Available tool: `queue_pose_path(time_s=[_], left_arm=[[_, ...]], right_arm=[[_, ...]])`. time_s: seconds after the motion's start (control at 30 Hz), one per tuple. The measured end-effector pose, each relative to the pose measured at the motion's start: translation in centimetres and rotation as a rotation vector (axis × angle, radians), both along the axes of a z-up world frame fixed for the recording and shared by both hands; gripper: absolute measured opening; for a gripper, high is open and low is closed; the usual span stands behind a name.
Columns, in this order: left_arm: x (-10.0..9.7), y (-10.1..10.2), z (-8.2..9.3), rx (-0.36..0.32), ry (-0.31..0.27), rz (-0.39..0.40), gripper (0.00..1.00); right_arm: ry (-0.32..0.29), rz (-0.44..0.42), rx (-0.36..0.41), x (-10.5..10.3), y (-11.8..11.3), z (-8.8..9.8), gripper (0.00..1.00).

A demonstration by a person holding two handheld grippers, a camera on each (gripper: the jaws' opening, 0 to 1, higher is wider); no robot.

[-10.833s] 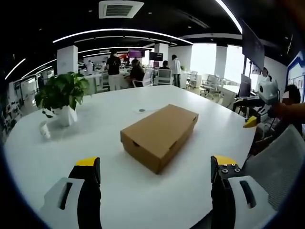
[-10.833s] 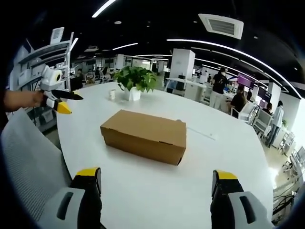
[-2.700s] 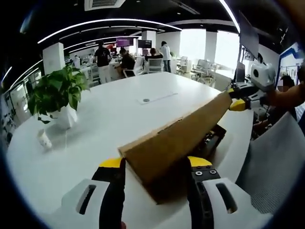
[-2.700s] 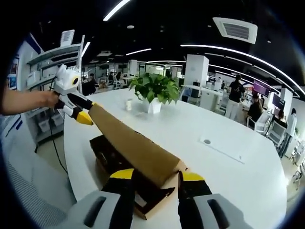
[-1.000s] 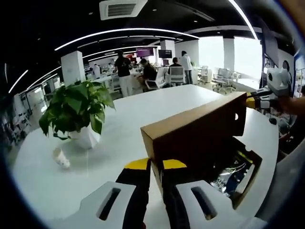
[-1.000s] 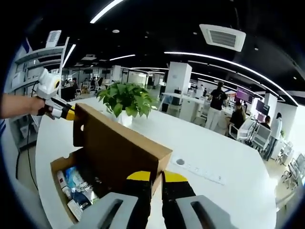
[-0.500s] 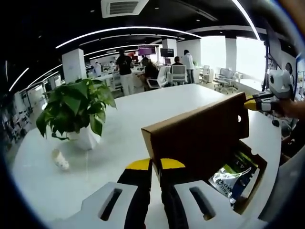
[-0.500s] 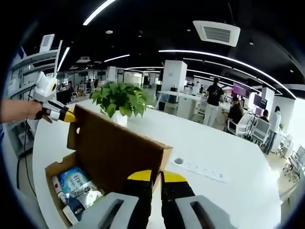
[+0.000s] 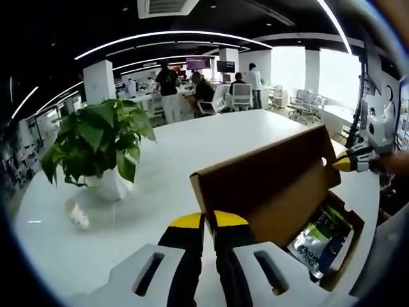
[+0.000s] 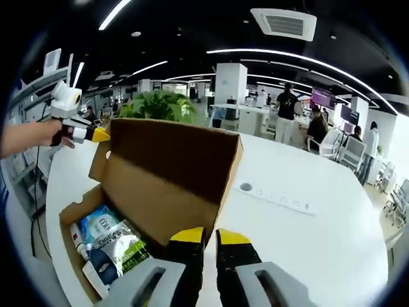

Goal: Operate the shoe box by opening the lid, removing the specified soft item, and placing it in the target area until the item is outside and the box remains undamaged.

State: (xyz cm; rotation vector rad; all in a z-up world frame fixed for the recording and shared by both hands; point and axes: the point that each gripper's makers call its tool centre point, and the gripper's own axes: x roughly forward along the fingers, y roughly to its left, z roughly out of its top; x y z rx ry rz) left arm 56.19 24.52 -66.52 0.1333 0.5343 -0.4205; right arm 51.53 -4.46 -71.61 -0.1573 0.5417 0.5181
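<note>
The brown cardboard shoe box [image 10: 71,219] stands open on the white table, its lid [image 9: 268,182] raised and tilted back. My left gripper [image 9: 208,220] is shut on one corner of the lid's edge. My right gripper [image 10: 209,238] is shut on the other corner of the lid [image 10: 172,163]. Each gripper also shows in the other's view: the right gripper [image 9: 350,164] at the far lid corner, the left gripper [image 10: 89,133] held by a hand. Inside the box lie soft packets: a green and white pouch [image 9: 319,240], and blue and white pouches [image 10: 110,242].
A leafy plant in a white pot [image 9: 105,150] and a small white cup [image 9: 77,214] stand on the round white table [image 9: 192,144]. A flat white strip [image 10: 278,196] lies on the table. People and desks are far behind.
The lid has swung further up and back with both grippers still shut on its corners. More of the packets inside the box shows now.
</note>
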Motion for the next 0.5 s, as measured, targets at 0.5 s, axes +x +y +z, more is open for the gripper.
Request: queue_pose_path(time_s=[0.5], left_arm=[[1.9,0.0,-1.9,-0.036,0.034,0.042,0.04]], right_arm=[[0.043,-0.016,-0.008,0.0,0.0,-2.1,0.0]])
